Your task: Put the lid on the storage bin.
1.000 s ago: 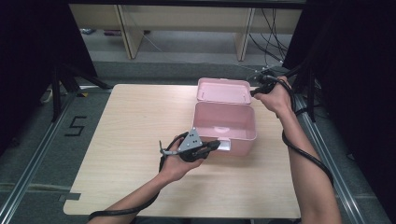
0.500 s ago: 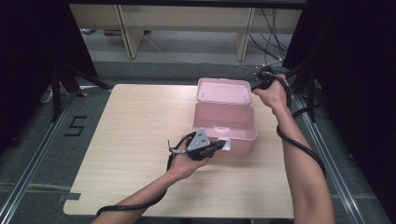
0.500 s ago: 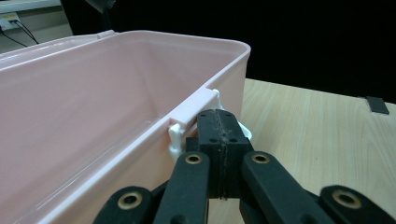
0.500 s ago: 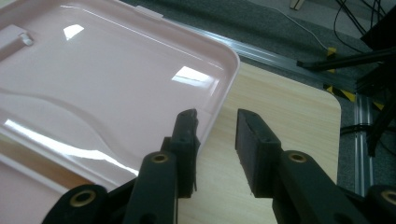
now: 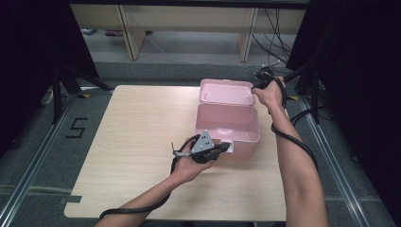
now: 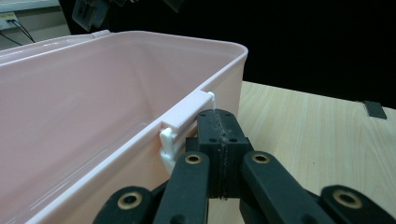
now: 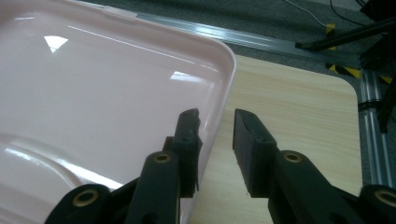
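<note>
Pink plastic storage box (image 5: 228, 124) is sitting open on the wooden bench (image 5: 132, 142), right of centre. Left gripper (image 6: 217, 140), jaws pressed together, is touching its front latch (image 6: 184, 119). Right gripper (image 7: 216, 133), jaws parted, is straddling the lid's (image 7: 93, 84) edge.

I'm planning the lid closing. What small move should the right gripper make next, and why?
Probably close the right gripper on the edge of the open pink plastic lid: its jaws stand open astride that rim. The left gripper, shut, rests against the pink box's front latch.
</note>
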### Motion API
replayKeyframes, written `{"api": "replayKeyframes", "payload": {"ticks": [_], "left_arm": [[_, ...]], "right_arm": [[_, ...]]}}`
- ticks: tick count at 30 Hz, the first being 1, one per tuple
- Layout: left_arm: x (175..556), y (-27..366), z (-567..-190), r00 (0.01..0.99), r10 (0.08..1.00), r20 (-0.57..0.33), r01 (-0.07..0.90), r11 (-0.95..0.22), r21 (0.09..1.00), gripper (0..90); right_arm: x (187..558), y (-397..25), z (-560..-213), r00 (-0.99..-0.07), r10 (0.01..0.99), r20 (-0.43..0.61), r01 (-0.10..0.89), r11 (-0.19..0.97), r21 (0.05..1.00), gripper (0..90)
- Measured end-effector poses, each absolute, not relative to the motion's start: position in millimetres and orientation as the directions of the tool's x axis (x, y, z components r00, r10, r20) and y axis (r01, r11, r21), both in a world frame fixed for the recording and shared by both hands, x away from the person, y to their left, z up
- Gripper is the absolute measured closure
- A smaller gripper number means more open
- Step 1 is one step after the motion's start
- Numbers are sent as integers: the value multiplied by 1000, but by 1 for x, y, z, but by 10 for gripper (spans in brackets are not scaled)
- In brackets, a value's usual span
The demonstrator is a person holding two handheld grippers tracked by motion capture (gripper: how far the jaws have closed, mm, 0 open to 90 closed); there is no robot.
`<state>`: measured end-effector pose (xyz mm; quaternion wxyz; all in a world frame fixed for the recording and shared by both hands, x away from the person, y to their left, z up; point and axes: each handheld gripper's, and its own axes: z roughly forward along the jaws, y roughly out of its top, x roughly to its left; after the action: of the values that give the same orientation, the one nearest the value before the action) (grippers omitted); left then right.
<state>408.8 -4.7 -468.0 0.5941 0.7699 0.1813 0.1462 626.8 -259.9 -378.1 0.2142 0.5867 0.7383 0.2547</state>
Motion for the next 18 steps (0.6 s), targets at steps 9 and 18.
{"api": "replayKeyframes", "payload": {"ticks": [9, 18], "left_arm": [[409, -7, -468, 887, 461, -2, 121, -229, 966, 900], [409, -9, -469, 892, 453, -12, 120, -212, 970, 899]], "right_arm": [[640, -258, -387, -199, 980, -22, 758, 168, 631, 719], [647, -257, -392, -183, 983, -4, 782, 147, 606, 765]]}}
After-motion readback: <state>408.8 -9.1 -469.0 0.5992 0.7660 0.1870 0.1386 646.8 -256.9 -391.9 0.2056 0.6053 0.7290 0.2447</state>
